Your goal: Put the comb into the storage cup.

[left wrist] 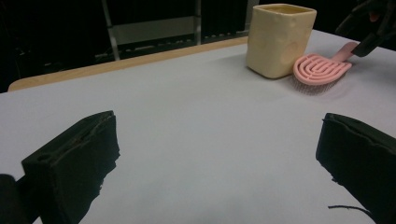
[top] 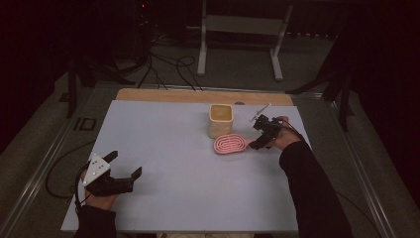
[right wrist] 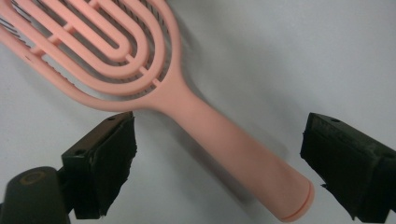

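Note:
A pink vented hairbrush (top: 230,144) lies flat on the white table, bristles down, right beside a cream square cup (top: 220,120). My right gripper (top: 257,140) hangs over the brush's handle with its jaws open. In the right gripper view the handle (right wrist: 233,154) runs diagonally between the two black pads, which stand apart from it on each side. My left gripper (top: 124,166) rests open near the table's front left corner, holding nothing. In the left gripper view the cup (left wrist: 279,39) and the brush (left wrist: 322,69) sit far off at the upper right.
The white tabletop (top: 168,163) has a wooden strip (top: 198,95) along its far edge. Beyond it stand a white metal frame (top: 242,34) and loose black cables (top: 168,69) on the floor. A metal rail (top: 44,163) runs along the table's left side.

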Available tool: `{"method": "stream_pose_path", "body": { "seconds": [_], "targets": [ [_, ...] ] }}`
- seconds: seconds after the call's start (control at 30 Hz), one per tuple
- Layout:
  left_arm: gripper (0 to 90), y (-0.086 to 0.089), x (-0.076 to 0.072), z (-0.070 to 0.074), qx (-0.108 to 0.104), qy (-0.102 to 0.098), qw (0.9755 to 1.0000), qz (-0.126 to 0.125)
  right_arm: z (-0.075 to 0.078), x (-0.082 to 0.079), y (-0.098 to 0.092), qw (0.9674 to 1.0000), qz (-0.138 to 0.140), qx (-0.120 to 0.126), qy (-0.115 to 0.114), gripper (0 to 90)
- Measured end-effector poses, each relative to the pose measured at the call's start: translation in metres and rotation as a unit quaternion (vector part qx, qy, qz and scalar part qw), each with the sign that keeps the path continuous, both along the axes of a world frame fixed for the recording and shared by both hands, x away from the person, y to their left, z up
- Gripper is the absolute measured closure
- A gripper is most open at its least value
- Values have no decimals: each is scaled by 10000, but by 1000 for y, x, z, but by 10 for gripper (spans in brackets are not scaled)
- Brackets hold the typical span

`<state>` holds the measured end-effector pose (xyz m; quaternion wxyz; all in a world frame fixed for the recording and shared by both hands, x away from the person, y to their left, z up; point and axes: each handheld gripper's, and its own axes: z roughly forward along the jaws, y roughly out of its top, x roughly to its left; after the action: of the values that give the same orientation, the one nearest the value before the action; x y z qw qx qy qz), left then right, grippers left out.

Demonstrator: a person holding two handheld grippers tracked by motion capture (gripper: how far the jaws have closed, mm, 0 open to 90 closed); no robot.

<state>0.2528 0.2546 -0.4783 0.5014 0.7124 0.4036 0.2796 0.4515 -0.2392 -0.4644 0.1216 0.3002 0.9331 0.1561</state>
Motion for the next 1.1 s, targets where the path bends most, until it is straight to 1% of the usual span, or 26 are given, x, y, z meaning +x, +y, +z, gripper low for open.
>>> {"method": "stream_pose_path", "body": {
  "seconds": [0.2, 0.23, 0.37, 0.47, 0.5, 0.6, 0.77, 0.8, 0.83, 0.93, 1.1],
  "targets": [
    [0, 0, 0, 0, 7, 3, 10000, -2, -5, 2, 2, 9999, 102, -65, 51, 118],
    [0, 0, 0, 0, 7, 2, 10000, -2, -6, 2, 2, 9999, 100, -48, 98, 119],
    [0, 0, 0, 0, 8, 3, 10000, 0, -8, 3, 2, 9998, 156, -14, 143, 137],
    [0, 0, 0, 0, 13, 3, 10000, -5, -11, 4, 3, 9996, 210, -38, 190, 153],
    [0, 0, 0, 0, 7, 6, 10000, -2, -11, 4, 3, 9995, 258, -60, 165, 157],
    [0, 0, 0, 0, 5, 8, 10000, 3, -13, 3, 5, 9993, 307, -96, 200, 186],
    [0, 0, 0, 0, 14, 12, 10000, -3, -16, 3, 7, 9987, 447, -127, 186, 242],
    [0, 0, 0, 0, 16, 13, 10000, -3, -16, 3, 7, 9983, 535, -156, 171, 255],
    [0, 0, 0, 0, 15, 15, 10000, -1, -17, 2, 8, 9983, 535, -186, 166, 268],
    [0, 0, 0, 0, 19, 13, 10000, -5, -18, 1, 8, 9975, 668, -189, 137, 313],
    [0, 0, 1, -1, 17, 19, 10000, -11, -19, -2, 10, 9952, 929, -295, 73, 400]
  ]
}}
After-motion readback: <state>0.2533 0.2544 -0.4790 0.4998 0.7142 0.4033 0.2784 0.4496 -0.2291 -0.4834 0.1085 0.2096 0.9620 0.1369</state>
